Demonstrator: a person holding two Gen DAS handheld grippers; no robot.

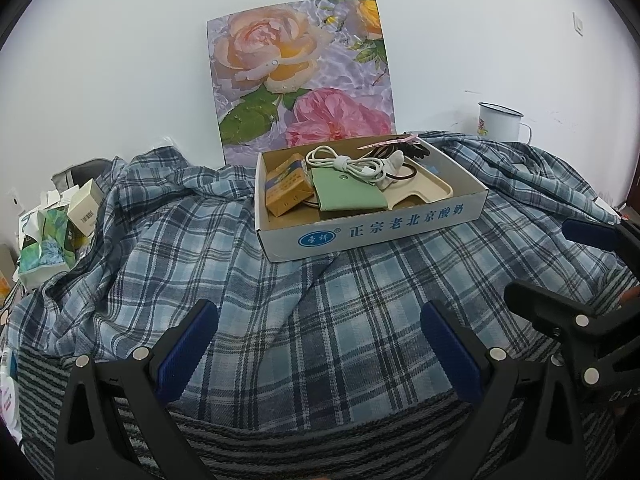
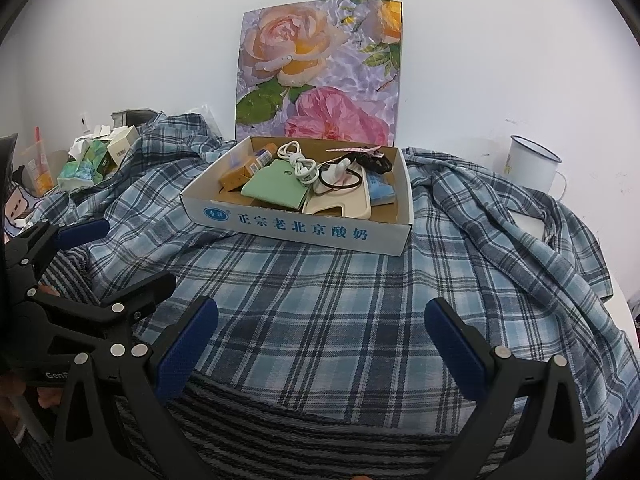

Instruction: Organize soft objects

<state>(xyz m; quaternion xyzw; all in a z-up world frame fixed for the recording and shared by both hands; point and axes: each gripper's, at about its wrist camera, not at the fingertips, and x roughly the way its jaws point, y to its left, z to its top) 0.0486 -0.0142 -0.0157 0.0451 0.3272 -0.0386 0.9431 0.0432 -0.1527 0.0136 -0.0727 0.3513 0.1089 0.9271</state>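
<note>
Across the middle of the desk the plaid shirt [image 1: 248, 280] lies spread with the cardboard box [image 1: 372, 232] resting on its far part, and with the left gripper [image 1: 316, 344] and right gripper [image 2: 320, 344] both wide open and empty above its near hem, any pull would likely drag or tip the box.

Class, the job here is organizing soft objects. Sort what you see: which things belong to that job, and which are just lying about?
Belongs to the job:
plaid cloth
striped cloth
left gripper, open
right gripper, open

Just lying about:
cardboard box of odds and ends
flower picture
enamel mug
tissue packs
</note>
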